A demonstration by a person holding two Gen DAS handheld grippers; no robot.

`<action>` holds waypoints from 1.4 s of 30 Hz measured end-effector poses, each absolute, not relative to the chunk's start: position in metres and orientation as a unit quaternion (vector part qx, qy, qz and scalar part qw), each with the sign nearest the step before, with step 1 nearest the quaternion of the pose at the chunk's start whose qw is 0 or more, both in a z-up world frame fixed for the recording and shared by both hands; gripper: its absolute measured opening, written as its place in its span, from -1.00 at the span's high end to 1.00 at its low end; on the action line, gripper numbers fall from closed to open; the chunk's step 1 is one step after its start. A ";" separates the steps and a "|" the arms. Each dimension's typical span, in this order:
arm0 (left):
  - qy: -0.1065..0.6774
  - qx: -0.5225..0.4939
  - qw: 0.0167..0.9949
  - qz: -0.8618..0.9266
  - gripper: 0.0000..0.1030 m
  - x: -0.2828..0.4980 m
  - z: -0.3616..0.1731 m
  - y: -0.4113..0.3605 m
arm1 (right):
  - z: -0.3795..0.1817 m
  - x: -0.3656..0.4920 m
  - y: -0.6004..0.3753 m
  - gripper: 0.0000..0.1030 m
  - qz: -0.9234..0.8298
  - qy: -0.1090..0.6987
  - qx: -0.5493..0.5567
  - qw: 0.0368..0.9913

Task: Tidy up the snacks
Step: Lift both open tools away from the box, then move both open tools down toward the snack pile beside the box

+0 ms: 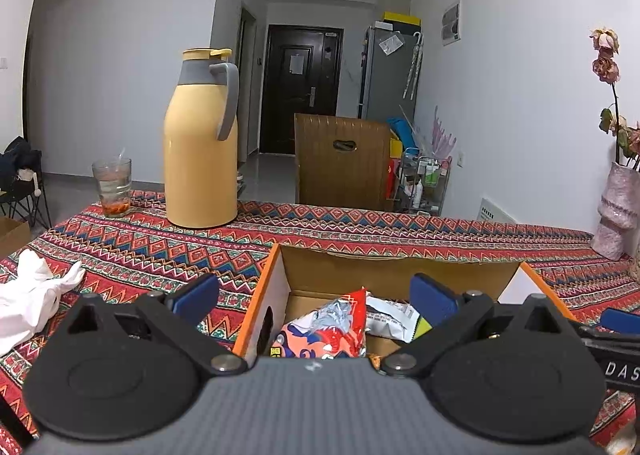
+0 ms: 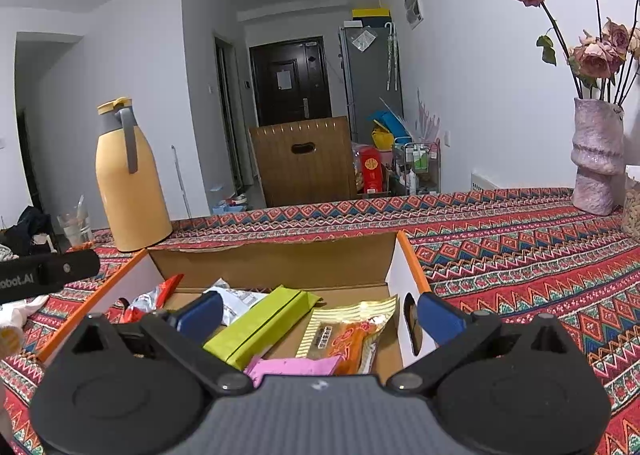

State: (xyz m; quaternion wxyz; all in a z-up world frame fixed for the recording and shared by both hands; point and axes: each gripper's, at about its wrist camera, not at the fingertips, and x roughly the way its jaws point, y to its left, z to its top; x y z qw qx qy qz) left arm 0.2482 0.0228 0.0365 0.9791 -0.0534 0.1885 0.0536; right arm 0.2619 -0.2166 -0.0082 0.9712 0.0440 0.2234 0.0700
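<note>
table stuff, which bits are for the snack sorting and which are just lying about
For the job: cardboard box, green packet, orange snack bag, pink packet, red snack bag.

Lying about: yellow thermos, glass, white cloth, vase of dried roses.

Snack packets (image 2: 260, 325) inside open carton (image 2: 276, 261)
</note>
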 end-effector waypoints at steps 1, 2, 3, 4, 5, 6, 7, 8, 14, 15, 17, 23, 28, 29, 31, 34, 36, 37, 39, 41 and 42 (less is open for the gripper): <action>0.190 -0.053 0.979 0.055 -1.00 0.248 0.039 0.022 | -0.006 0.262 -0.219 -1.00 0.071 0.225 0.048 0.971; 0.191 -0.053 0.978 0.056 -1.00 0.248 0.040 0.022 | -0.003 0.262 -0.220 -1.00 0.072 0.225 0.052 0.970; 0.193 -0.054 0.978 0.056 -1.00 0.247 0.043 0.021 | 0.000 0.261 -0.222 -1.00 0.073 0.224 0.055 0.970; 0.194 -0.054 0.978 0.055 -1.00 0.245 0.045 0.022 | 0.002 0.260 -0.223 -1.00 0.072 0.222 0.056 0.971; 0.194 -0.054 0.978 0.055 -1.00 0.243 0.047 0.021 | 0.005 0.258 -0.224 -1.00 0.071 0.220 0.056 0.971; 0.193 -0.054 0.978 0.055 -1.00 0.241 0.048 0.021 | 0.007 0.255 -0.224 -1.00 0.071 0.218 0.056 0.972; 0.193 -0.052 0.978 0.055 -1.00 0.238 0.050 0.021 | 0.009 0.252 -0.225 -1.00 0.071 0.216 0.054 0.972; 0.193 -0.051 0.978 0.054 -1.00 0.235 0.051 0.021 | 0.011 0.249 -0.226 -1.00 0.071 0.214 0.051 0.973; 0.196 -0.047 0.978 0.048 -1.00 0.216 0.053 0.016 | 0.014 0.225 -0.238 -1.00 0.071 0.213 0.046 0.973; 0.197 -0.046 0.978 0.048 -1.00 0.212 0.053 0.014 | 0.014 0.221 -0.239 -1.00 0.071 0.214 0.044 0.973; 0.198 -0.045 0.978 0.046 -1.00 0.204 0.053 0.012 | 0.013 0.211 -0.241 -1.00 0.072 0.217 0.040 0.973; 0.209 -0.051 0.976 0.045 -1.00 0.175 0.048 0.010 | 0.007 0.181 -0.249 -1.00 0.073 0.229 0.038 0.970; 0.221 -0.049 0.973 0.044 -1.00 0.154 0.041 0.007 | -0.003 0.156 -0.255 -1.00 0.074 0.244 0.038 0.966; 0.225 -0.049 0.972 0.044 -1.00 0.149 0.038 0.008 | -0.005 0.151 -0.256 -1.00 0.075 0.246 0.038 0.966; 0.231 -0.051 0.971 0.042 -1.00 0.142 0.035 0.008 | -0.008 0.142 -0.258 -1.00 0.078 0.251 0.037 0.964; 0.238 -0.053 0.969 0.039 -1.00 0.132 0.029 0.008 | -0.013 0.129 -0.259 -1.00 0.082 0.259 0.036 0.962; 0.244 -0.054 0.968 0.034 -1.00 0.125 0.026 0.007 | -0.016 0.121 -0.260 -1.00 0.084 0.262 0.037 0.961; 0.246 -0.054 0.967 0.032 -1.00 0.123 0.024 0.007 | -0.018 0.118 -0.261 -1.00 0.085 0.264 0.037 0.960; 0.253 -0.052 0.966 0.029 -1.00 0.117 0.021 0.005 | -0.022 0.110 -0.262 -1.00 0.085 0.266 0.039 0.959; 0.258 -0.052 0.964 0.024 -1.00 0.111 0.018 0.004 | -0.025 0.103 -0.264 -1.00 0.084 0.269 0.041 0.959; 0.261 -0.052 0.964 0.023 -1.00 0.110 0.017 0.004 | -0.027 0.100 -0.265 -1.00 0.082 0.271 0.042 0.958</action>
